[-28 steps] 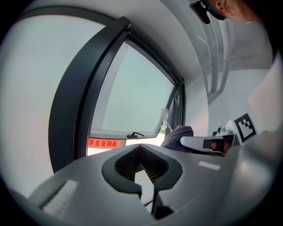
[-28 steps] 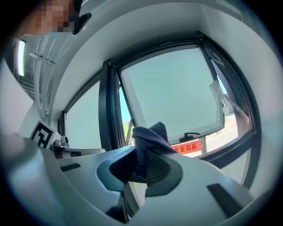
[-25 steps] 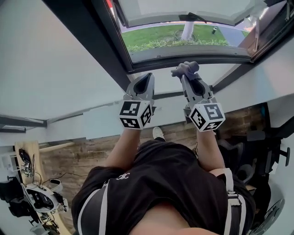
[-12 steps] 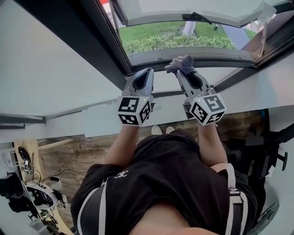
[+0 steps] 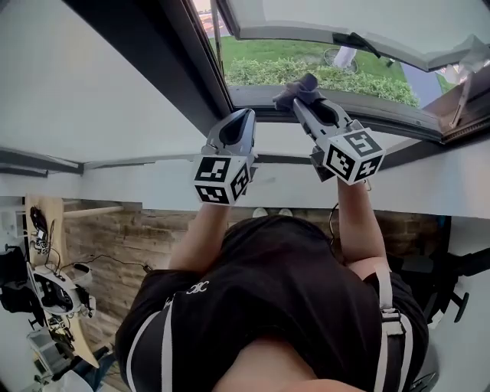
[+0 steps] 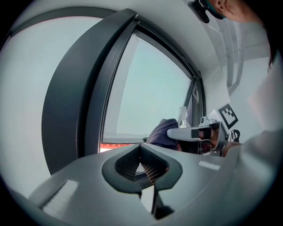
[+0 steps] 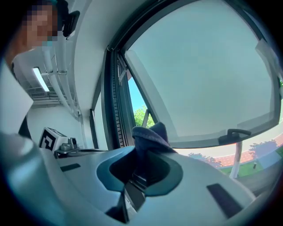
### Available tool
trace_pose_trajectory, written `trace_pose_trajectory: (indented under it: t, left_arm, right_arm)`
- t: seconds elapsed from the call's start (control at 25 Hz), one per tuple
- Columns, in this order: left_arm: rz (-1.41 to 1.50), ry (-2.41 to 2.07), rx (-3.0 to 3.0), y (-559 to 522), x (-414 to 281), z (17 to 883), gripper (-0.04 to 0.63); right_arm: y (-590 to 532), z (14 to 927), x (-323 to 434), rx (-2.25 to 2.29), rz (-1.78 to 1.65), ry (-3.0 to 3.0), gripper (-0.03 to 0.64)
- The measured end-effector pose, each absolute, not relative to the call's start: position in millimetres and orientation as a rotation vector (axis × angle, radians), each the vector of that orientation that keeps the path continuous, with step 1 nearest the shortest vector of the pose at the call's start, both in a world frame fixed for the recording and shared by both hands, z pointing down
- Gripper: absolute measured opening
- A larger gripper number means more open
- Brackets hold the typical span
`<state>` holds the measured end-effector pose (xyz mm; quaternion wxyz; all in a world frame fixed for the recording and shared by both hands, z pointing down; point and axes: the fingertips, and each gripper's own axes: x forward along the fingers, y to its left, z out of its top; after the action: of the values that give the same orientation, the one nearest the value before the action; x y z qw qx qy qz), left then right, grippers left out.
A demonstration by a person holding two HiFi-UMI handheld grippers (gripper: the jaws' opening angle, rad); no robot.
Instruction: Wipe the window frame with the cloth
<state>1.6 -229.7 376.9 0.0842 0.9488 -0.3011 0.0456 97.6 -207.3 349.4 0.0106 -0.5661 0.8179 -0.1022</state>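
The dark grey cloth [image 5: 298, 90] is bunched in my right gripper [image 5: 304, 99], whose jaws are shut on it. It presses against the bottom rail of the dark window frame [image 5: 383, 107], near the lower left corner. The right gripper view shows the cloth [image 7: 150, 134] sticking up out of the right gripper [image 7: 143, 152], in front of the frame's upright [image 7: 116, 101]. My left gripper [image 5: 241, 116] is shut and holds nothing. It hovers over the white sill, a little left of the cloth. In the left gripper view, the left gripper [image 6: 140, 148] points at the frame [image 6: 93, 101], with the cloth [image 6: 163, 131] to its right.
The window sash [image 5: 321, 19] is swung outward, with a black handle [image 7: 239, 132] on its lower edge. Grass and a hedge [image 5: 306, 69] lie outside. White wall [image 5: 84, 99] flanks the frame on the left. Below are my torso, a wooden floor [image 5: 115, 237] and equipment [image 5: 46, 291].
My right gripper has carried the cloth up from the white sill onto the frame's bottom rail, towards the left corner. The left gripper rose alongside it, still shut and holding nothing.
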Motion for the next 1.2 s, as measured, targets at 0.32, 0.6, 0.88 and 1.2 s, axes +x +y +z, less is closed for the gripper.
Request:
trace_pose_trajectory:
  t: [0.32,0.6,0.88,1.2]
  left_arm:
    - [0.121,-1.041,2.785,-241.2,-22.0,376.6,0.009]
    - [0.098,-1.158,2.751,-248.3,-45.3,373.2,0.009]
    - [0.091,-1.259,2.697,-253.9,-73.0,374.3,0.009]
    - [0.107,-1.342,2.628,-255.8,-102.4,380.6,0.009]
  right_arm:
    - [-266.6,367.7,70.0,-1.623,-0.312,2.883,0.049]
    - [-314.2,413.2,45.5,-1.470,-0.398,3.212,0.049]
    - [-358.7,473.5,31.5,-1.372,-0.637,3.387,0.049]
    - [-394.1,515.4,3.3,-1.235,-0.814,3.499,0.049]
